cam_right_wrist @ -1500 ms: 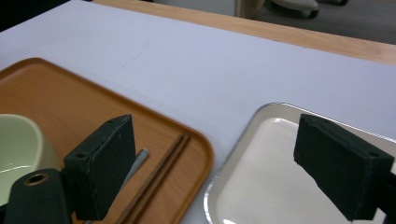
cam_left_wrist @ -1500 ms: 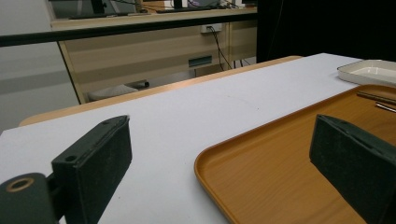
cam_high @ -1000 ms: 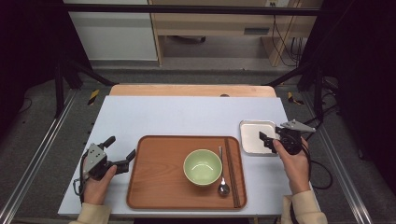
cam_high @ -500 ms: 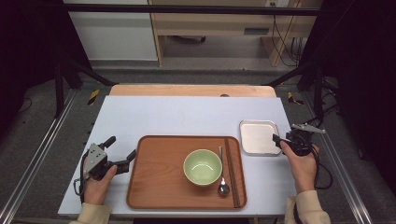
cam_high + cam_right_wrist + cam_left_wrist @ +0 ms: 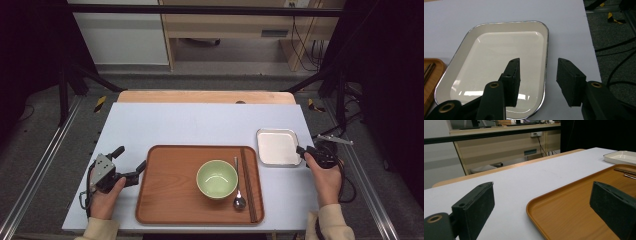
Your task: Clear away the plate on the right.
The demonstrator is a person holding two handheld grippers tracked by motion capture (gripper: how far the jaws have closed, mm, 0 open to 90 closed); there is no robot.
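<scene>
Right tool [image 5: 537, 80] jaws apart astride near rim of white enamel tray [image 5: 499, 55] at right surface edge; next: close on rim, then lift level.

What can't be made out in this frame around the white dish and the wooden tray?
- Right gripper view: the white dish's near rim is partly hidden by the right gripper's jaw.
- Left gripper view: the wooden tray is cut off by the frame edges.
- High view: the right gripper's jaw gap is too small to judge.
</scene>
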